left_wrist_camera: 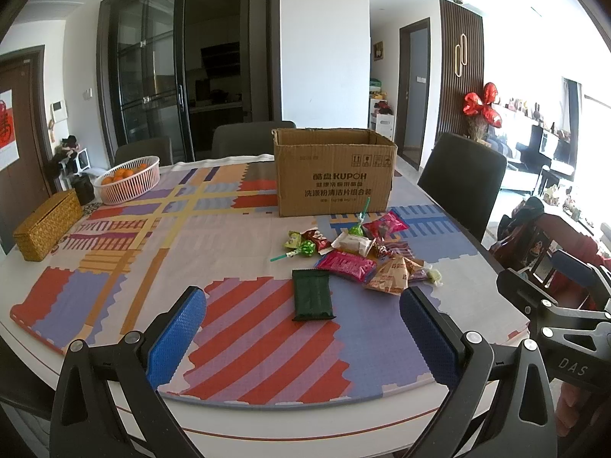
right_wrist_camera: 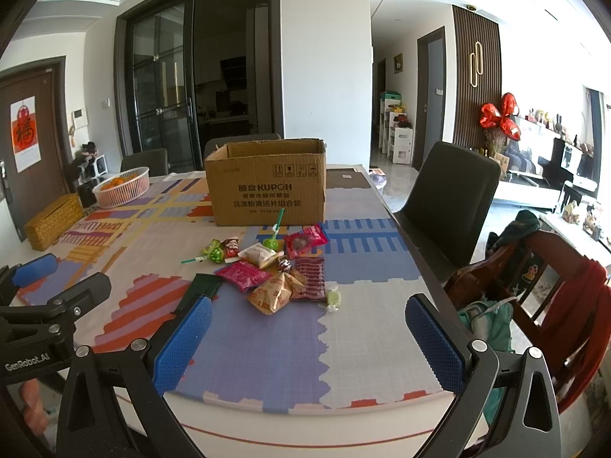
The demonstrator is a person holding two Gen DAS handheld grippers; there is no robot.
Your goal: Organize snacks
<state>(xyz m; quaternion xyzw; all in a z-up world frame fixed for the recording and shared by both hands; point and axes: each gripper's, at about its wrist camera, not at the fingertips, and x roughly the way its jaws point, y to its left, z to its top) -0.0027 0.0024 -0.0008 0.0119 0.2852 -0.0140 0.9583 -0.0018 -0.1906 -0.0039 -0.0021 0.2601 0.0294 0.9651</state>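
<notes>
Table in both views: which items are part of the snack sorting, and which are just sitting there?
Job:
snack pile
dark green packet
lollipops
cardboard box

Just there:
orange basket
wicker box
chairs
mat

Both grippers are open and hold nothing.

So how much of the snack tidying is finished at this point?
Nothing looks done yet. The snacks, including the dark green packet, the pink packet and two green lollipops, lie loose on the table mat in front of the open cardboard box; its inside is hidden. Nothing is in hand: the left gripper and right gripper are both open and empty. All the sorting remains.
</notes>
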